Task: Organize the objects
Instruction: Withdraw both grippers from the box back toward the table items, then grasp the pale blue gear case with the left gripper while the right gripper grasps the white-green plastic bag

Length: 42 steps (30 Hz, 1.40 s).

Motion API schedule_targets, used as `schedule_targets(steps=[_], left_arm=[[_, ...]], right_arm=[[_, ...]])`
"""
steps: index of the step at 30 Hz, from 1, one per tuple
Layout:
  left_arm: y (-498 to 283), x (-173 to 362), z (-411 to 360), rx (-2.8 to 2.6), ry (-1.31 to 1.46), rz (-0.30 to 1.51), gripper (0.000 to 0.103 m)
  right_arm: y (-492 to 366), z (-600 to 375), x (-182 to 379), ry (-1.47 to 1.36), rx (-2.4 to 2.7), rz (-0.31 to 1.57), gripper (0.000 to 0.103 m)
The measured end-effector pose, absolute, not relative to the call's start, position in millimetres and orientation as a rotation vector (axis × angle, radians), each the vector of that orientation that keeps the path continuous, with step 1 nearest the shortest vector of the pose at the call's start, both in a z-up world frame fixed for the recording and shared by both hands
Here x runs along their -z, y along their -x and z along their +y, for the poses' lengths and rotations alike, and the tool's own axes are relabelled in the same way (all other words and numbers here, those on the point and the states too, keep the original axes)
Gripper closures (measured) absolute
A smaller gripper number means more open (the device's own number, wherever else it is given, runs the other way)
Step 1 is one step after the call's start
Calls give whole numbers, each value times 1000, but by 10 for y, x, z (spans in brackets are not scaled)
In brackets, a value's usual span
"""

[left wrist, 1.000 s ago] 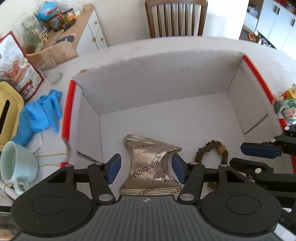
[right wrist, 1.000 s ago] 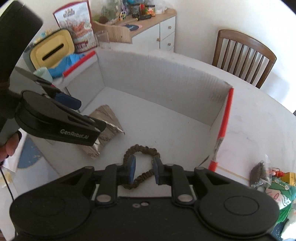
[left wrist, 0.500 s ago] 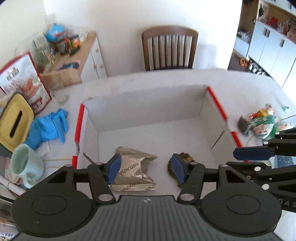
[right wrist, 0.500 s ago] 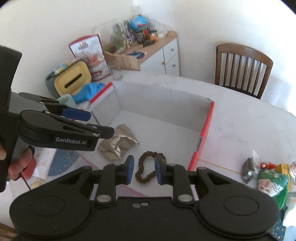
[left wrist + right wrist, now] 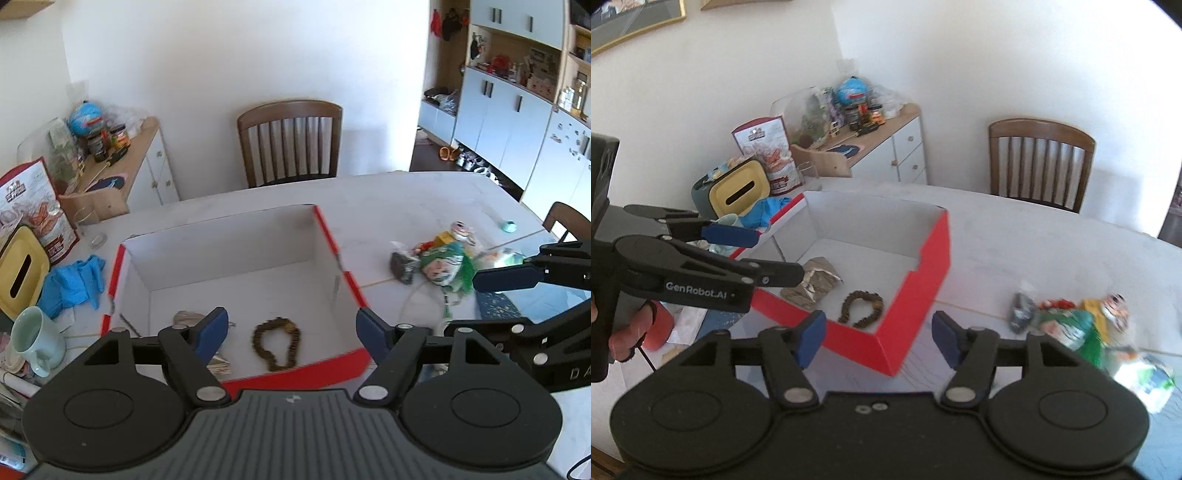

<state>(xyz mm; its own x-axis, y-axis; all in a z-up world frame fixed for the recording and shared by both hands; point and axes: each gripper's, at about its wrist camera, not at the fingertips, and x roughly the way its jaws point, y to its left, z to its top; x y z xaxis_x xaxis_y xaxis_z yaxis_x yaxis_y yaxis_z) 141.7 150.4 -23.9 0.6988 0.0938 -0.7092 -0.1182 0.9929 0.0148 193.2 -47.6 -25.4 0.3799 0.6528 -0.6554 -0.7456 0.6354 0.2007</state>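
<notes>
A red-and-white cardboard box [image 5: 328, 229] [image 5: 923, 273] sits on the white table. On its floor lie a crinkled foil packet [image 5: 184, 317] [image 5: 818, 277] and a brown bead bracelet [image 5: 277, 341] [image 5: 862, 308]. My left gripper [image 5: 291, 330] hovers above the box's near edge, jaws opening, nothing between them. My right gripper [image 5: 877, 338] hangs over the box's near corner, jaws also opening and empty. A pile of colourful wrapped items [image 5: 439, 258] [image 5: 1078, 325] lies on the table to the right of the box.
Left of the box are blue gloves [image 5: 72, 282], a pale green mug [image 5: 33, 341], a yellow-lidded container [image 5: 20, 273] and a red snack bag [image 5: 31, 206]. A wooden chair [image 5: 290, 142] stands behind the table. A cluttered sideboard [image 5: 871, 140] lines the wall.
Both grippers rose and pulled back out of the box. The left let go of the foil packet, the right let go of the bracelet, and both jaws spread wider.
</notes>
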Motion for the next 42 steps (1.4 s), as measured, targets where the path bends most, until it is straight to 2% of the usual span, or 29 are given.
schedule_targets(steps=[5,10,15,20,23,42], left_arm=[[-1350,229,1226,-87,38,771,21],[-1325,236,979,-57,57,759,18],[-1340,292,720,-24,43,757,17],[-1383,400,509,-1,55,766,5],[-1418,493,387,14,63,764,1],[-1888,1237,-130,-31,140,844,0]], right_arm=[[-1890,-844,252,95,-860,754,23],[-1890,-1242,277,80,-802,739,17],[-1937,-1672,328,61,-729,737,16],[-2040,-2084,391,49,-651,749,15],[-2110,-2311,454,47,-614,756,15],[-3071,-2825,1017,159,-634,827,15]])
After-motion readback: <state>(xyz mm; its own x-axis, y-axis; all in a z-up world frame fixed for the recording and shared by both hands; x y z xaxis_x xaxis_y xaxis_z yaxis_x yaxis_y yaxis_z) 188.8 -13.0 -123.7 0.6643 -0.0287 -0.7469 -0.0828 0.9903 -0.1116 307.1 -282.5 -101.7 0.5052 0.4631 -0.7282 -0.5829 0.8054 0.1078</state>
